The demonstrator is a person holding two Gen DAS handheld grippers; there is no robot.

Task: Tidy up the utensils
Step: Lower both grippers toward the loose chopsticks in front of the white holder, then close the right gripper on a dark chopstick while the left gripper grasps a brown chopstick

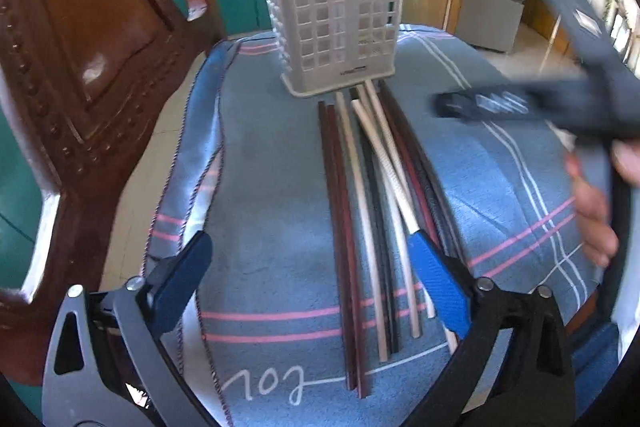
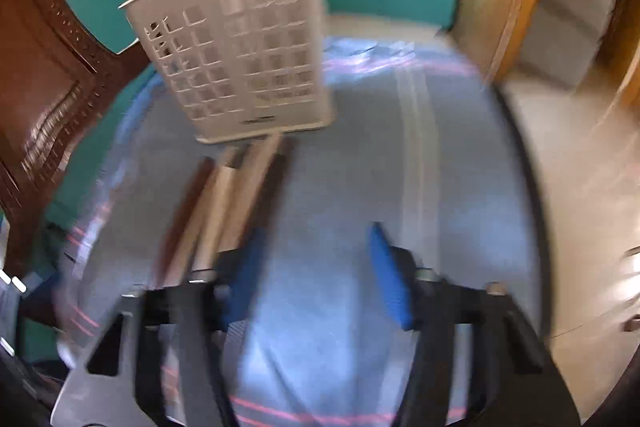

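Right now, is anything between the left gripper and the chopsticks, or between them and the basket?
Nothing visible. The left gripper is open above the chopsticks, bare cloth around them. Their far ends reach the basket base, whose top is open. The right gripper is off to the side.

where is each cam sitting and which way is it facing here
Left wrist: sits on the left gripper, angled down over the chopsticks toward the basket; shows its own open blue fingers, the person's hand and the blurred right gripper.
Right wrist: sits on the right gripper, angled down at the striped cloth; shows its own fingers, nothing between them.
Shared: basket, chopsticks, cloth.
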